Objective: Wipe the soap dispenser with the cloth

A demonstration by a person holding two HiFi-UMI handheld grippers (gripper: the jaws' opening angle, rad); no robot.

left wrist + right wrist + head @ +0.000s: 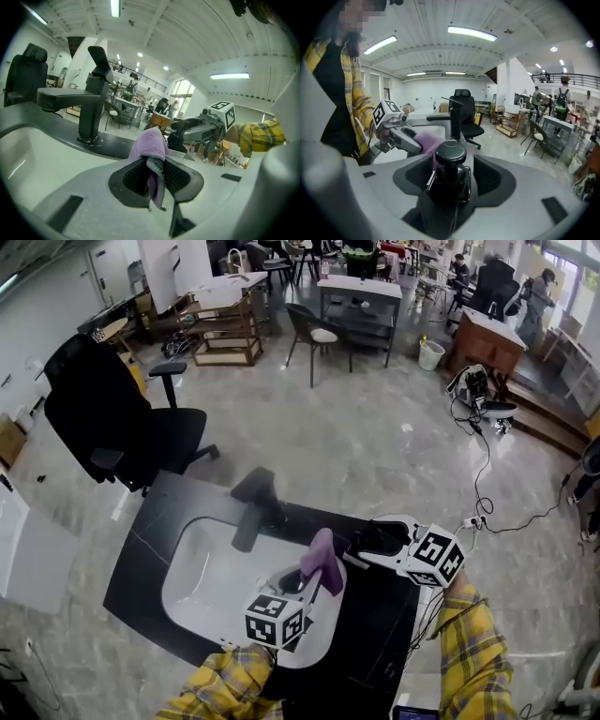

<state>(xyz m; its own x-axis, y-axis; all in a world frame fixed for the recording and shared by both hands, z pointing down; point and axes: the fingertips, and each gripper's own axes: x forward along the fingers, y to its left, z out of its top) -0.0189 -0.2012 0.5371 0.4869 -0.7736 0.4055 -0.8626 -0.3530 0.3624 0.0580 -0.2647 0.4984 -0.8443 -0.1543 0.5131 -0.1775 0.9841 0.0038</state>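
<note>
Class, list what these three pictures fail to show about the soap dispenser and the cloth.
Black pump soap dispenser: its base, right gripper view, hidden behind the right gripper's grey body.
Same dispenser, head view: mostly covered by the right gripper.
Purple fleece cloth: its full extent, left gripper view, bunched inside the left gripper.

Bright, even light is given by ceiling strips [471, 32], daylight added through windows [180, 91]. Soft glare is seen on the sink basin [202, 568]. Gripper views are fisheye-warped, corners vignetted black. Soap dispenser [450, 180] is rendered dark and soft; cloth [150, 143] sharp.
</note>
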